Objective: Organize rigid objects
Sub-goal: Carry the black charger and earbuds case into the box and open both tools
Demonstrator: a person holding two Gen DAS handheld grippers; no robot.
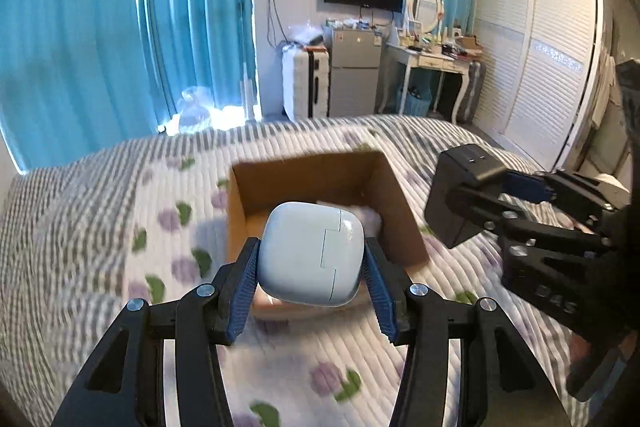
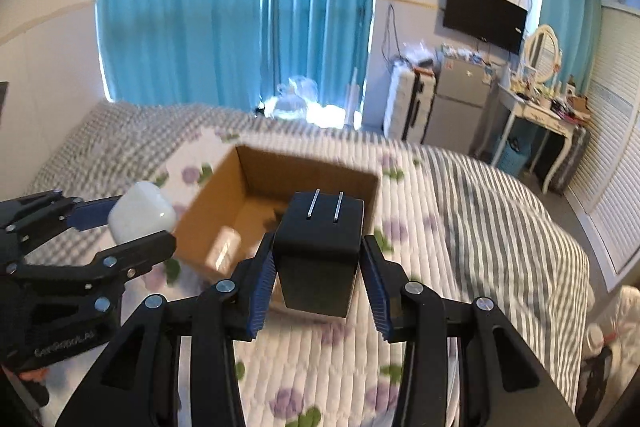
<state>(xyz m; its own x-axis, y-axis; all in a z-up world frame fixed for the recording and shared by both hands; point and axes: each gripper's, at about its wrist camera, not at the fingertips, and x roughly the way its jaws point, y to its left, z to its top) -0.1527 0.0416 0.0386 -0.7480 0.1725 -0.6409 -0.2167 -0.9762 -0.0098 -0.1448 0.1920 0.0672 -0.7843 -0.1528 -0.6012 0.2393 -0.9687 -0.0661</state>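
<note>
Left wrist view: left tool [image 1: 311, 259] clamps a glossy white case [image 1: 312, 253]; right tool [image 2: 318, 259] clamps a black charger [image 2: 318, 247].

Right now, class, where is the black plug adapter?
The black plug adapter is clamped in the right gripper, above the bed's near side, before the cardboard box.

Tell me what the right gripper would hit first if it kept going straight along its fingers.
Probably the cardboard box: the right gripper, shut on the black plug adapter, points down into its open top. Depth is hard to judge through the fisheye.
</note>
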